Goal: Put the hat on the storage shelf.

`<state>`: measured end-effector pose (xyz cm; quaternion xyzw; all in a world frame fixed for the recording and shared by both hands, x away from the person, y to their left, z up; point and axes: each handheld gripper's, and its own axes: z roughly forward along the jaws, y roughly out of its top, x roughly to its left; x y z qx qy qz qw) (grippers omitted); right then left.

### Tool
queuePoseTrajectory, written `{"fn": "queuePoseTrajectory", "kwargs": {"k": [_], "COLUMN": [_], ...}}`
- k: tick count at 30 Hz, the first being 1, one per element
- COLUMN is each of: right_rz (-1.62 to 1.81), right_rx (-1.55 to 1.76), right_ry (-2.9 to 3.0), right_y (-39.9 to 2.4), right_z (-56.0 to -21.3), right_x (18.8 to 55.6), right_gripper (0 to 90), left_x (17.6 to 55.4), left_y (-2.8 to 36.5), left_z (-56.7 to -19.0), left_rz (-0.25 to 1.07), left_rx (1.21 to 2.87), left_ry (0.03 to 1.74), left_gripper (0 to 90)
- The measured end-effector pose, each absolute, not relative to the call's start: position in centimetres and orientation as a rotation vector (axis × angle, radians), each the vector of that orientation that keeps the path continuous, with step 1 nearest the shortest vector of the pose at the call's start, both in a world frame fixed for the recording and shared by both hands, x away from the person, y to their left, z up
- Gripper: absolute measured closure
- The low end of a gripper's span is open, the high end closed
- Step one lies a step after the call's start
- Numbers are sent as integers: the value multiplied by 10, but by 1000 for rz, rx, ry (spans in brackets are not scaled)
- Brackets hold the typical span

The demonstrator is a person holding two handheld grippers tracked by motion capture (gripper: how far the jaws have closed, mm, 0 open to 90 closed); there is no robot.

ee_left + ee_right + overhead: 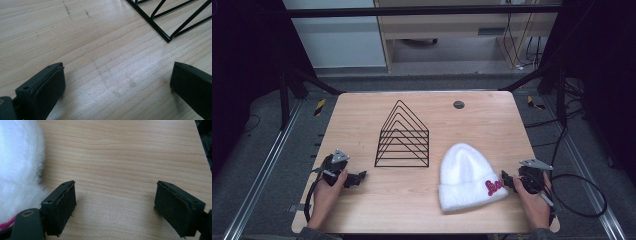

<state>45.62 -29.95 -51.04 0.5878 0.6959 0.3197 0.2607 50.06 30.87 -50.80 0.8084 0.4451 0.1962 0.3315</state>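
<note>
Both hands rest low on the table, the left gripper with jaws wide apart and empty near the wire rack, the right gripper likewise spread and empty just beside the white beanie.

We find the wire rack standing near the middle of the tabletop, slightly toward its left half. The hat lies to the rack's right, closer to the near edge. Our left tongs rest by the near left corner, our right tongs just beside the hat, at the right edge.
</note>
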Motion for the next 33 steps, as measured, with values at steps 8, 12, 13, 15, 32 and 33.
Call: {"fn": "queuePoseTrajectory", "kwargs": {"k": [8,12,13,15,32,33], "right_rz": [867,873,874,862,864,858], "right_rx": [1507,1456,1439,1427,1335,1328], "right_ry": [1943,2012,2044,2064,2221,2235], "right_y": [-286,-272,-262,-257,-216,-213], "right_z": [-476,-453,-449,-448,-439,-440], "right_x": [471,482,486,487,517,520], "right_gripper": [249,243,241,240,319,331], "left_x": [501,501,501,501,500,500], "left_y": [309,309,309,309,308,307], "left_z": [-508,-508,-508,-508,-508,-508], "left_rz": [512,513,512,512,514,515], "left_rx": [2111,2112,2112,2112,2112,2112], "left_ry": [1162,1163,1163,1163,1165,1165], "left_gripper": [0,0,0,0,0,0]}}
